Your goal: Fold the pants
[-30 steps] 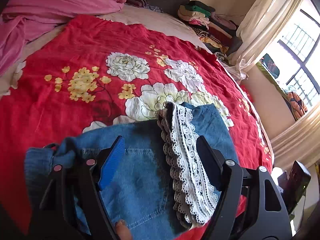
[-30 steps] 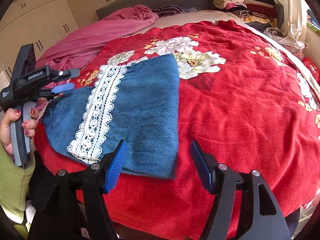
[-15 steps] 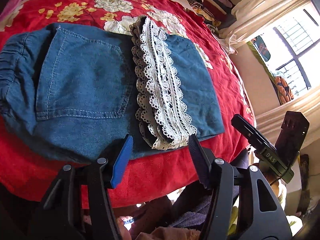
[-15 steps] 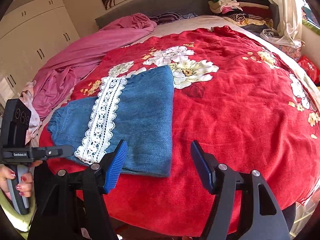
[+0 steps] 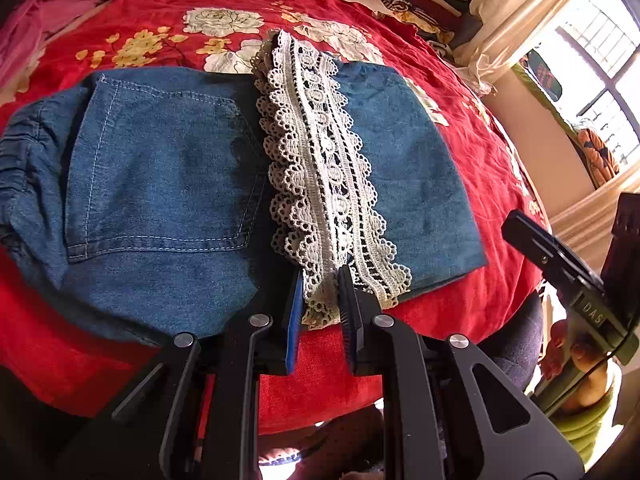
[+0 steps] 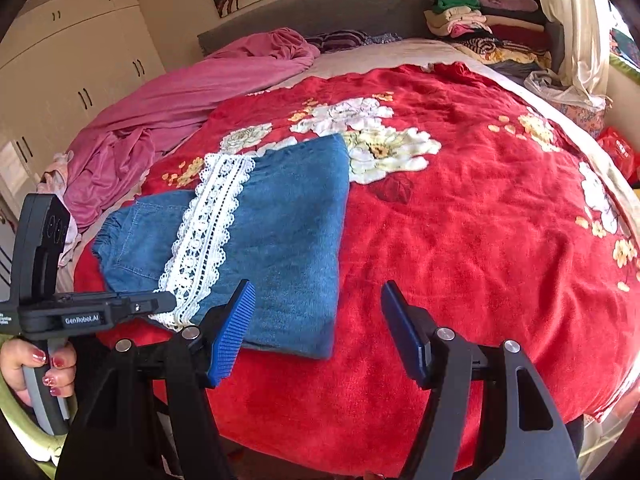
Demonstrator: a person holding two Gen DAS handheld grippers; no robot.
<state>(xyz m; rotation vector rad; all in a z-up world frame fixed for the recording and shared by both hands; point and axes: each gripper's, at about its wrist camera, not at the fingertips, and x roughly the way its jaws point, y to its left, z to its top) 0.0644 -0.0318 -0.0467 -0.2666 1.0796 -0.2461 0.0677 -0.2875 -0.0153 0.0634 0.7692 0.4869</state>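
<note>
Blue denim pants [image 5: 160, 168] with a white lace hem [image 5: 320, 168] lie folded on the red flowered blanket [image 5: 168, 12]. My left gripper [image 5: 320, 300] is shut on the near end of the lace hem at the bed's front edge. In the right wrist view the pants [image 6: 280, 232] lie left of centre, with the lace [image 6: 208, 236] running toward me. My right gripper [image 6: 320, 328] is open and empty, hovering above the blanket [image 6: 480, 220] just beside the pants' near right corner. The left gripper's body [image 6: 92, 312] shows at the left there.
A pink sheet [image 6: 192, 96] is bunched at the far left of the bed. Stacked folded clothes [image 6: 480, 20] sit at the headboard. A curtain and window [image 5: 580, 40] stand to the right. White wardrobes [image 6: 72, 72] line the left wall.
My left gripper moved in and closed on the near end of the lace hem; it was open half a second ago. My right gripper stayed open and shifted slightly.
</note>
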